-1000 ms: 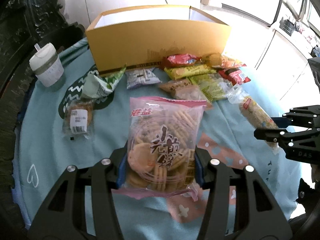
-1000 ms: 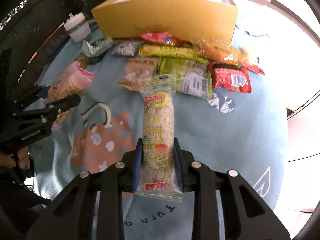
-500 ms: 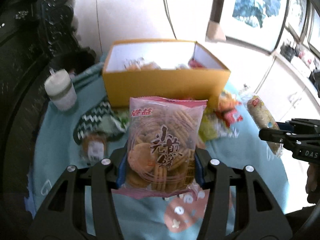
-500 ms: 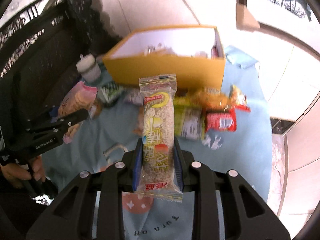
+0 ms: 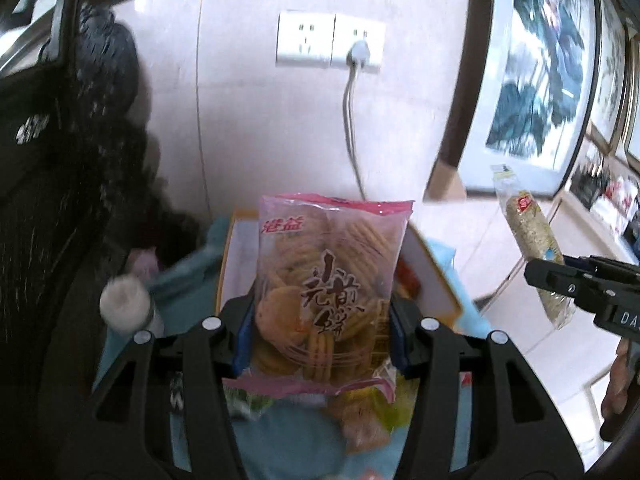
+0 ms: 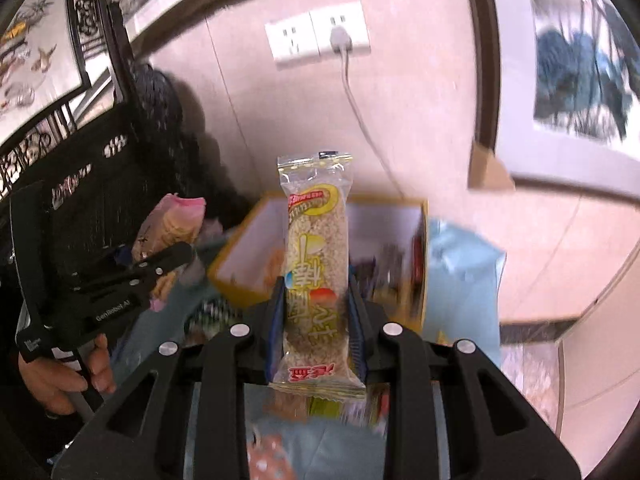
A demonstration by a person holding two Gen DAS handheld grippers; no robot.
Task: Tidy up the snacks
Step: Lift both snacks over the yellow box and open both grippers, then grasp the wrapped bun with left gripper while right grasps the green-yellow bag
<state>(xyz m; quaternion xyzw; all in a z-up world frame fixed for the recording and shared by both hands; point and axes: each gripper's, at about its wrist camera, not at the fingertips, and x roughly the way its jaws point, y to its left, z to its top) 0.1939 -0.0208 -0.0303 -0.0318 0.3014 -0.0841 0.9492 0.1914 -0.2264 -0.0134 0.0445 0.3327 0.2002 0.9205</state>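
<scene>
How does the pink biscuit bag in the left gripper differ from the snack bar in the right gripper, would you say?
The pink biscuit bag is wide and flat; the snack bar is narrow and long. The bag has a pink-tinted wrapper showing round ridged biscuits; the bar's wrapper is clear with yellow print over a grainy pressed bar. The left gripper stands wider on the bag than the right gripper on the bar. Both are clamped upright, above the yellow box.

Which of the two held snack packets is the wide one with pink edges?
The biscuit bag in the left gripper; the right gripper holds a narrow, clear rice bar.
</scene>
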